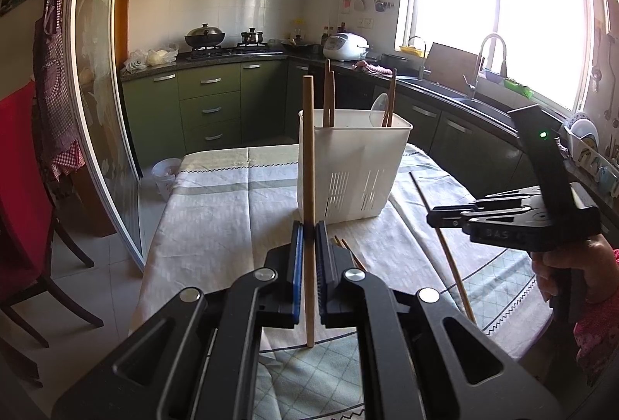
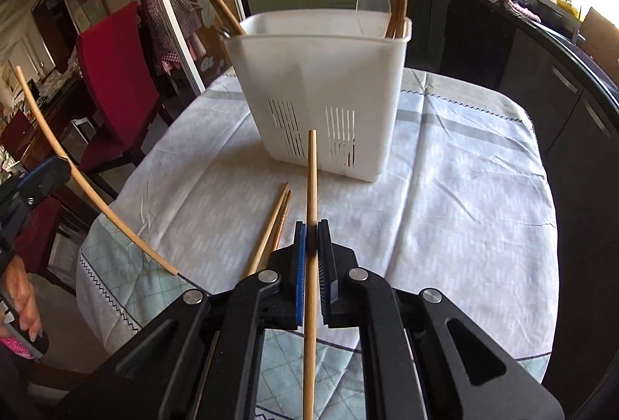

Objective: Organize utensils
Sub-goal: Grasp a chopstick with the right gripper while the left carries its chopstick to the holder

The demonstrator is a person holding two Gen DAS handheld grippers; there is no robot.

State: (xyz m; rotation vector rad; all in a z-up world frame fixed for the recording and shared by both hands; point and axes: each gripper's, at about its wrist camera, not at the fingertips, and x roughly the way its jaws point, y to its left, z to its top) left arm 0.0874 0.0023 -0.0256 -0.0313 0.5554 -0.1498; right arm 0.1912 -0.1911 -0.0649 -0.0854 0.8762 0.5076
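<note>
The left gripper point(image 1: 308, 232) is clamping one wooden chopstick point(image 1: 308, 188), which is standing nearly upright between its blue pads. Ahead of it, the white slotted utensil basket point(image 1: 348, 172) is sitting on the cloth-covered table point(image 1: 216, 211), holding a few wooden utensils and a clear spoon point(image 1: 380, 108). The right gripper point(image 2: 312, 240) is pinching a second chopstick point(image 2: 311, 188), tip pointing toward the basket. Just left of its fingers, a chopstick pair point(image 2: 275, 222) is lying on the cloth.
</note>
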